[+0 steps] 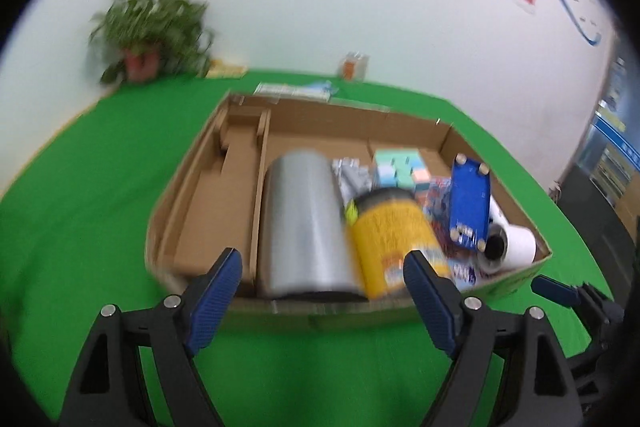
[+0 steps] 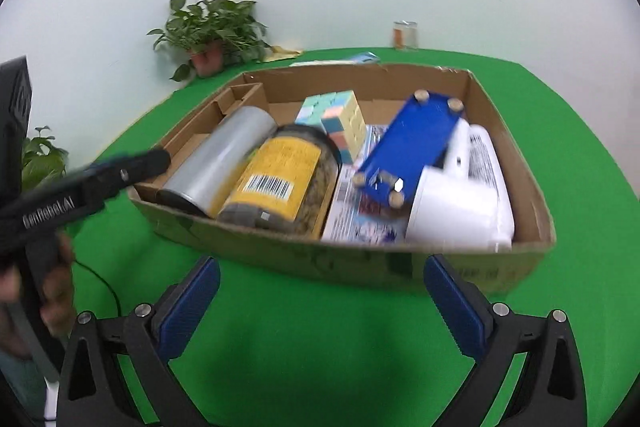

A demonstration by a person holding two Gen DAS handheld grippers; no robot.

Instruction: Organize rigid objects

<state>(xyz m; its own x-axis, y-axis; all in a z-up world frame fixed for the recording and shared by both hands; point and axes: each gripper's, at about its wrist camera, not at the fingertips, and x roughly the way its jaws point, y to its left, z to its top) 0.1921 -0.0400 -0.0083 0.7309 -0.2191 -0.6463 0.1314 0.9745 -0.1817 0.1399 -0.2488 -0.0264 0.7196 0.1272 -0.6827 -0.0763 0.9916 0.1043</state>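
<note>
An open cardboard box (image 1: 320, 311) (image 2: 360, 263) stands on the green table. In it lie a silver cylinder (image 1: 304, 219) (image 2: 224, 155), a yellow-labelled jar (image 1: 392, 227) (image 2: 280, 179), a pastel puzzle cube (image 1: 400, 167) (image 2: 340, 119), a blue board with round feet (image 1: 470, 203) (image 2: 412, 143) and a white bottle (image 2: 472, 203). My left gripper (image 1: 323, 263) hovers open at the box's near wall, holding nothing. My right gripper (image 2: 322, 267) stands open before the box's front wall, also with nothing in it. A hand holds the left gripper (image 2: 120, 171) at the box's left corner.
A potted plant (image 1: 148, 27) (image 2: 212, 31) and a small glass jar (image 1: 354, 65) (image 2: 405, 35) stand at the table's far edge by the white wall. Flat papers (image 1: 296, 91) lie behind the box. The box's left compartment (image 1: 216, 203) holds nothing. Green cloth (image 2: 320, 347) spreads in front.
</note>
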